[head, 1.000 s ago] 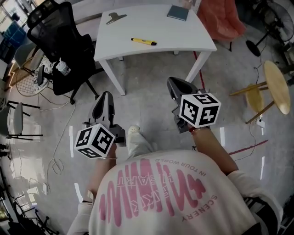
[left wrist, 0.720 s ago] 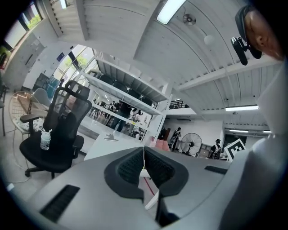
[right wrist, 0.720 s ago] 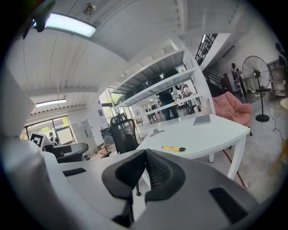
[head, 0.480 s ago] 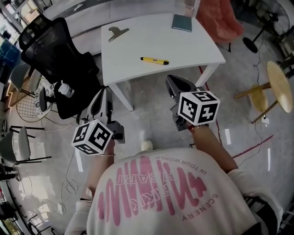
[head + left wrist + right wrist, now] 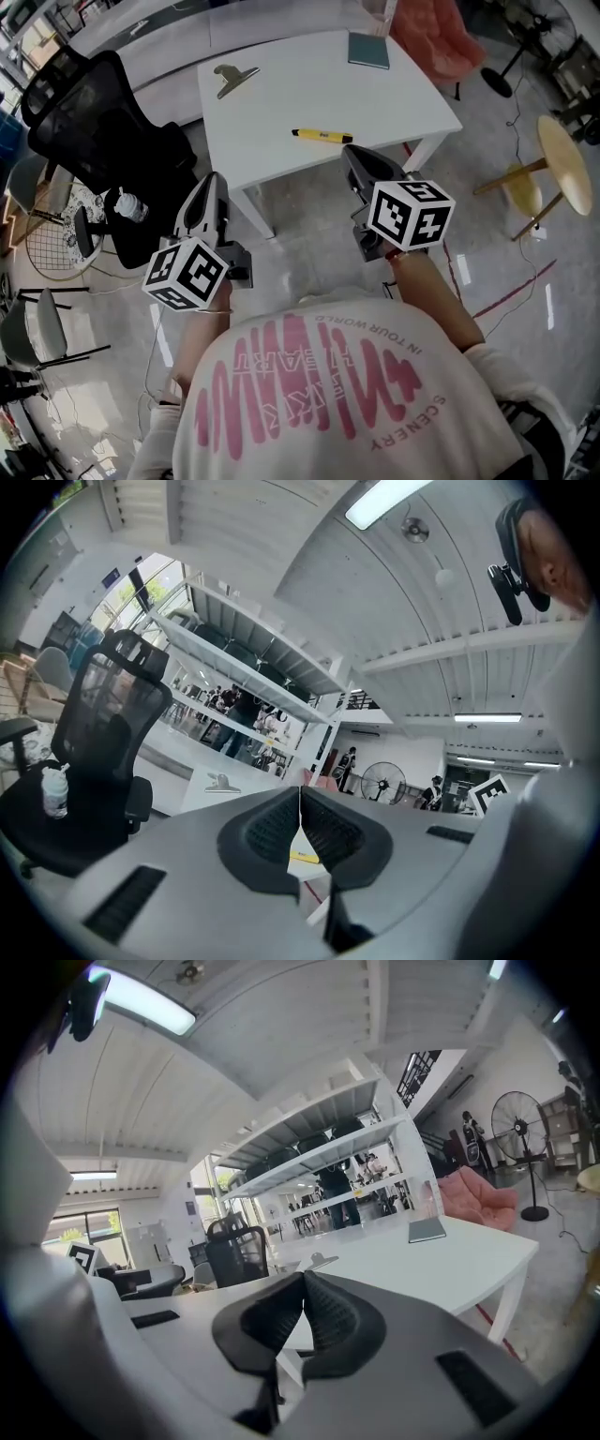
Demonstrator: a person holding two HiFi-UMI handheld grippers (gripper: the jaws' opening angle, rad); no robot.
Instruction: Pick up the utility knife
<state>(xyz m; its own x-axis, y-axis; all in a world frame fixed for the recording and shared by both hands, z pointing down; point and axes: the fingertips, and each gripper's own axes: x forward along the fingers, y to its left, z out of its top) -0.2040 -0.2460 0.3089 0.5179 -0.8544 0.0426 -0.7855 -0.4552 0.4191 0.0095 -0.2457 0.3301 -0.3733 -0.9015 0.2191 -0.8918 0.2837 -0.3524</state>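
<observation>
The yellow utility knife (image 5: pixel 322 136) lies on the white table (image 5: pixel 272 103), close to its near edge. In the left gripper view a small piece of the utility knife (image 5: pixel 302 858) shows just below the touching pads. My right gripper (image 5: pixel 352 155) is shut and empty, with its tip at the table's near edge, just right of and below the knife. My left gripper (image 5: pixel 214 183) is also shut and empty, over the floor off the table's near left corner. Both pairs of pads meet in the left gripper (image 5: pixel 300 791) and right gripper (image 5: pixel 303 1279) views.
A metal binder clip (image 5: pixel 232 75) and a dark notebook (image 5: pixel 368 51) lie further back on the table. A black office chair (image 5: pixel 94 131) stands at the left, with a bottle (image 5: pixel 127 206) beside it. A wooden stool (image 5: pixel 562 164) is at the right and a pink cushion (image 5: pixel 436 37) behind the table.
Both grippers have moved forward toward the table, still shut. The table and the knife now sit closer to the gripper tips in the head view.
</observation>
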